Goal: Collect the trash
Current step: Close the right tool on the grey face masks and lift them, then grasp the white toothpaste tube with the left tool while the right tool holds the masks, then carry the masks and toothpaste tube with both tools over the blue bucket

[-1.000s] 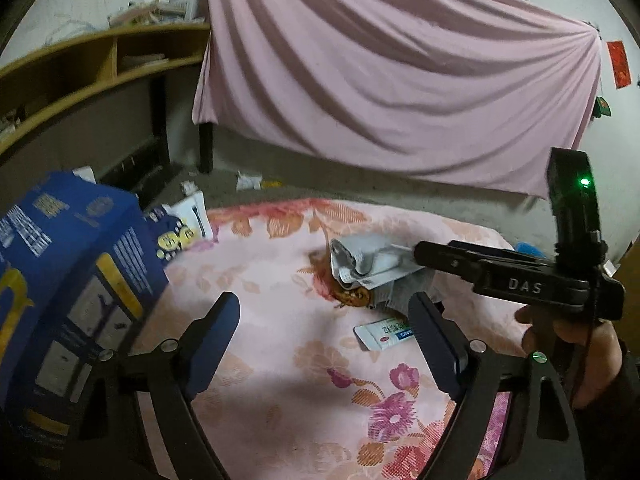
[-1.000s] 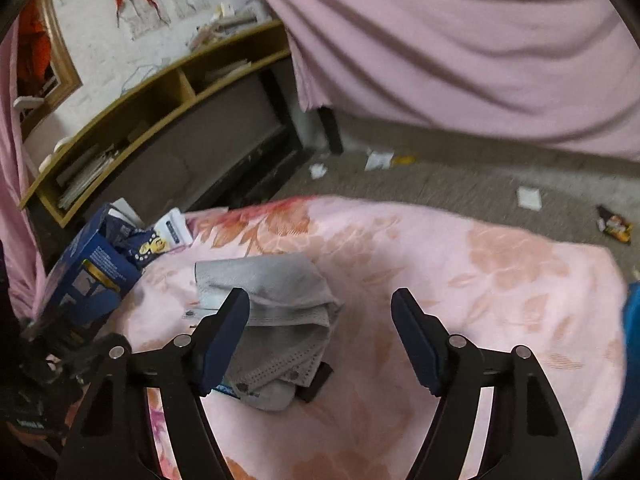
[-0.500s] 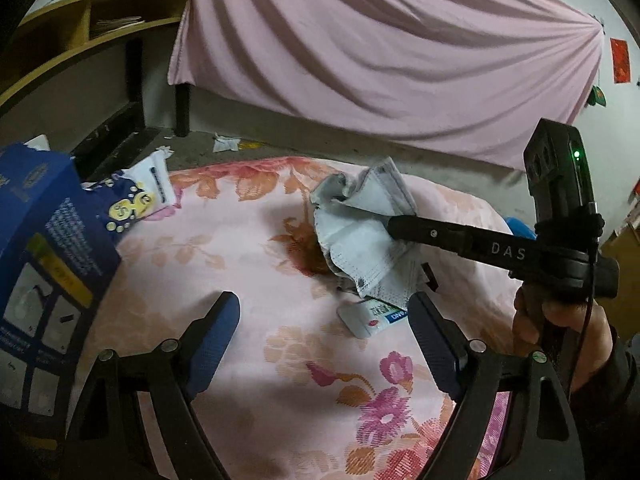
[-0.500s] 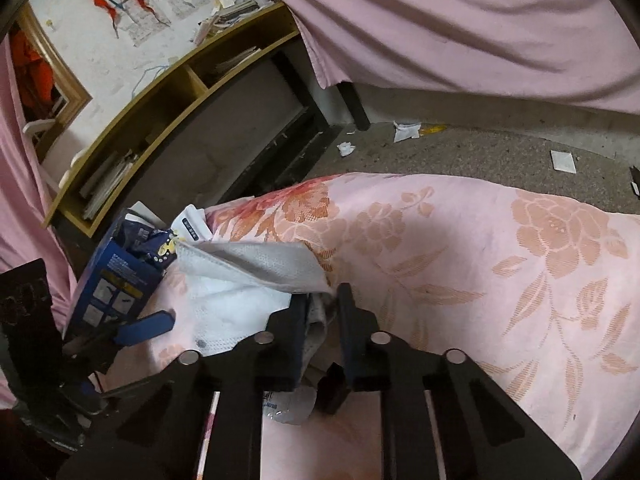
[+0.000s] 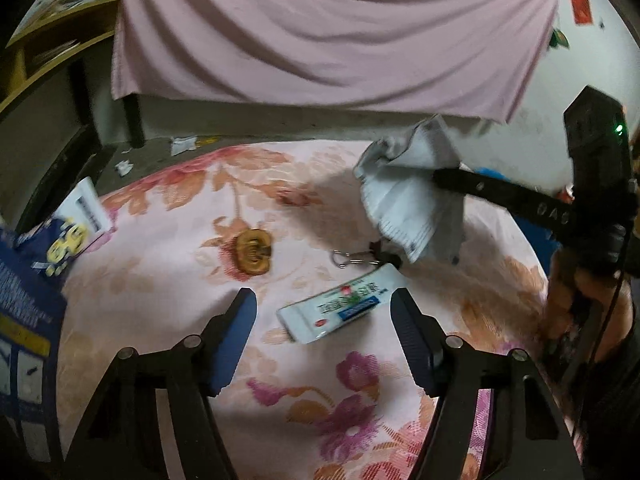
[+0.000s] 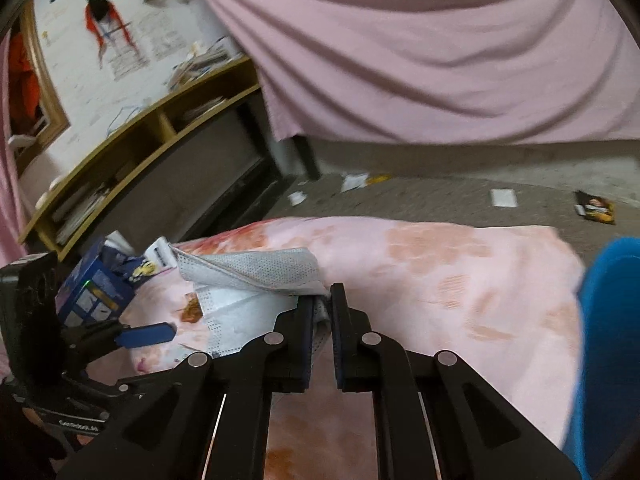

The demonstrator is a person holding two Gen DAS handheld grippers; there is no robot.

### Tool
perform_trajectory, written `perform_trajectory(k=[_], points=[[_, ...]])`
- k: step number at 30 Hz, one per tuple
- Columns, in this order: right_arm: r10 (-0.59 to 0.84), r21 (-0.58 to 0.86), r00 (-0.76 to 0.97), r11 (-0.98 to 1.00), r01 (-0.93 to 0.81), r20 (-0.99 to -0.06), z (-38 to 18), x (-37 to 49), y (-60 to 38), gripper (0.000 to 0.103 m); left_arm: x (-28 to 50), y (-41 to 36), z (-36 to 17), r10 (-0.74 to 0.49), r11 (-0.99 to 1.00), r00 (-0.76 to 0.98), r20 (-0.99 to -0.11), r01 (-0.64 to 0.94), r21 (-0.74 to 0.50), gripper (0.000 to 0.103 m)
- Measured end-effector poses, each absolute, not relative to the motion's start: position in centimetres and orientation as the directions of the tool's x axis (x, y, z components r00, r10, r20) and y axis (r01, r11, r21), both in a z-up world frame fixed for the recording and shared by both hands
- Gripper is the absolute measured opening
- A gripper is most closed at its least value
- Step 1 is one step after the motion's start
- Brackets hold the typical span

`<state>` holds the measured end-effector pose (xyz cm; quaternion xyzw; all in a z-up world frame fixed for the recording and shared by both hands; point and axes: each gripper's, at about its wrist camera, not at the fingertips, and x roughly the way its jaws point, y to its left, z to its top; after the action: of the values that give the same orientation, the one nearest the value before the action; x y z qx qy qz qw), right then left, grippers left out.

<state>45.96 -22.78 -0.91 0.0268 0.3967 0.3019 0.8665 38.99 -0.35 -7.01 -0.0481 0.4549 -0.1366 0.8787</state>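
On the pink floral blanket (image 5: 160,280) lies a white sachet (image 5: 340,308) with blue and red print. My left gripper (image 5: 323,300) hovers just short of it. Its jaws are closing, one blue pad on each side of the sachet, and neither pad touches it. My right gripper (image 6: 322,300) is shut on a bunch of grey and white face masks (image 6: 256,272). In the left wrist view the masks (image 5: 408,204) hang from the right gripper (image 5: 438,176), lifted off the blanket at the upper right.
A brown round snack (image 5: 252,256) and a metal clip (image 5: 352,258) lie on the blanket beyond the sachet. A blue carton (image 5: 24,300) stands at the left edge. Wrappers (image 6: 594,208) litter the grey floor. A blue object (image 6: 608,320) is at the right, wooden shelves (image 6: 140,128) behind.
My right gripper shut on the masks and lifted them up and to the right, uncovering the snack and the clip. My left gripper dropped toward the sachet and its fingers came closer together.
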Motion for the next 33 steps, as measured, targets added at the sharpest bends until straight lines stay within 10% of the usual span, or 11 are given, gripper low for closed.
perform_trajectory(k=[17, 33], points=[[0.549, 0.32, 0.566, 0.83, -0.457, -0.615, 0.0, 44.1, -26.9, 0.006, 37.4, -4.8, -8.5, -0.287, 0.923, 0.521, -0.804, 0.376, -0.085, 0.001], [0.535, 0.329, 0.731, 0.842, -0.427, -0.423, 4.2, 40.2, -33.3, 0.006, 36.5, -7.6, -3.5, -0.315, 0.94, 0.693, -0.648, 0.321, -0.113, 0.0]])
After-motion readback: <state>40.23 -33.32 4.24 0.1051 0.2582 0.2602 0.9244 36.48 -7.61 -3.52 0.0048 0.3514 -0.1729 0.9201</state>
